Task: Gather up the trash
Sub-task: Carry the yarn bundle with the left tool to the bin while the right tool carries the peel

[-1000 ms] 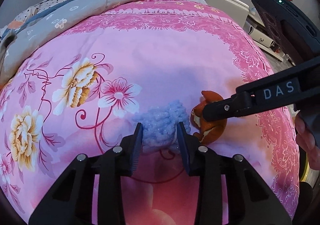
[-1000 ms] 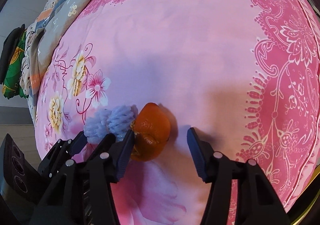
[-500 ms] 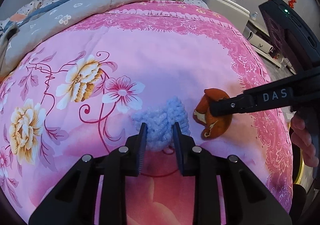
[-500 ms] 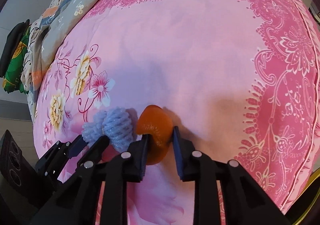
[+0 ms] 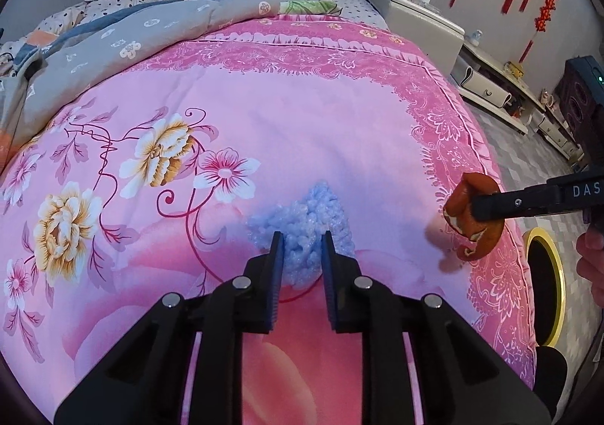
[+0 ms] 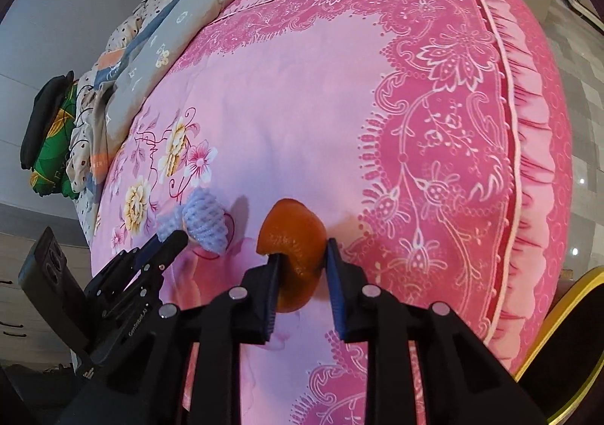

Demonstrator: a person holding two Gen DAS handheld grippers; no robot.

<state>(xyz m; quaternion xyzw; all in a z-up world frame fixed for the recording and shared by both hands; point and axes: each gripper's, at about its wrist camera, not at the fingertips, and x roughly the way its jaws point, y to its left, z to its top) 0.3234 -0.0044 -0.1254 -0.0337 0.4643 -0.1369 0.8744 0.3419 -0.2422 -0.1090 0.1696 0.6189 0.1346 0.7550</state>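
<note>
Pinching a pale-blue foam fruit net (image 5: 305, 232) over the pink floral bedspread (image 5: 302, 130), the left gripper (image 5: 300, 255) has just closed; the right gripper (image 6: 302, 266) clamps a curled orange peel (image 6: 292, 236).

Your left gripper (image 5: 300, 255) and right gripper (image 6: 302, 266) are matte black, with ribbed blue pads, silver screw heads and white "DAS" lettering.

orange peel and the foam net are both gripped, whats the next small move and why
Probably carry both toward the yellow-rimmed bin beside the bed. The right tongs are shut on the orange peel, already clear of the pink quilt. The left tongs have just been closing on the foam net, which may need lifting a little more first.
</note>
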